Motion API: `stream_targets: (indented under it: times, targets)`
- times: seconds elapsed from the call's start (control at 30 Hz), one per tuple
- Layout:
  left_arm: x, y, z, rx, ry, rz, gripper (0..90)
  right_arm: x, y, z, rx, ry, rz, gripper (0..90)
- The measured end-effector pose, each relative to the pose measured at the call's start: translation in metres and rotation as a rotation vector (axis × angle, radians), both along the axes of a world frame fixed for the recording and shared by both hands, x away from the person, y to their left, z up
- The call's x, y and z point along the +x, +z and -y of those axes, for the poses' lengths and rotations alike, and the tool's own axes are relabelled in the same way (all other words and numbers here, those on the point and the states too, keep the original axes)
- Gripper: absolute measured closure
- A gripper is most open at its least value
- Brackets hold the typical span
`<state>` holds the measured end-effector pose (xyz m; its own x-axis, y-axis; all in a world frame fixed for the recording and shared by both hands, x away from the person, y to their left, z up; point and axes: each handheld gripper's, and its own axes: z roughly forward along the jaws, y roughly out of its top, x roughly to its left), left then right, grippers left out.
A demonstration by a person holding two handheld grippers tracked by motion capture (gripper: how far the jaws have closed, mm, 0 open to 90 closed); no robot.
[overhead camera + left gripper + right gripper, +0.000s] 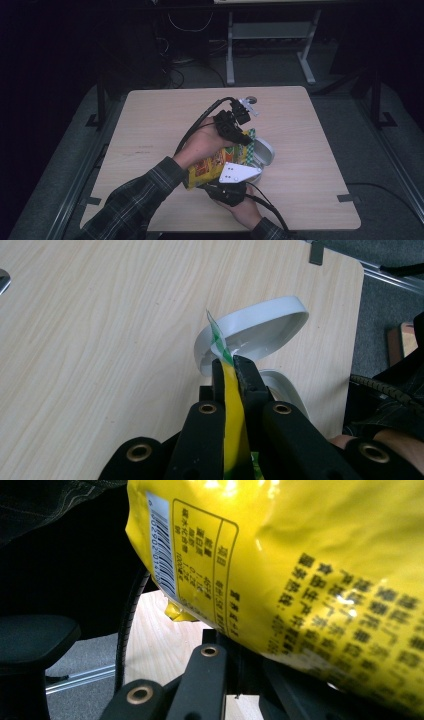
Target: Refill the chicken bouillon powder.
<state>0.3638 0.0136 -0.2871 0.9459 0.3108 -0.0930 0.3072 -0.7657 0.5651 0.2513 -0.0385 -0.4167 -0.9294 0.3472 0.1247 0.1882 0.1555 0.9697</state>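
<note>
Fingers (248,375) of our left gripper (231,367) pinch the glossy yellow snack bag (231,410) at its green top seal; right gripper (225,192) clamps its lower end. White lidded plastic container (260,327) sits just beyond. Likely tearing next: pull apart steadily.

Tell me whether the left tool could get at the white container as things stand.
Probably not yet: the left tool is shut on the yellow bag, though the white container sits open just beyond it, nothing between.
</note>
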Motion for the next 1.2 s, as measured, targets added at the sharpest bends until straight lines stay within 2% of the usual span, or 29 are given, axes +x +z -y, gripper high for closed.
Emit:
stream_targets:
  times: [1.2]
  targets:
    - [0.0024,0.0002,0.0034,0.026,-0.005,-0.009,89.7,0.0005,0.0014,0.0002,0.011,0.003,-0.001,90.0]
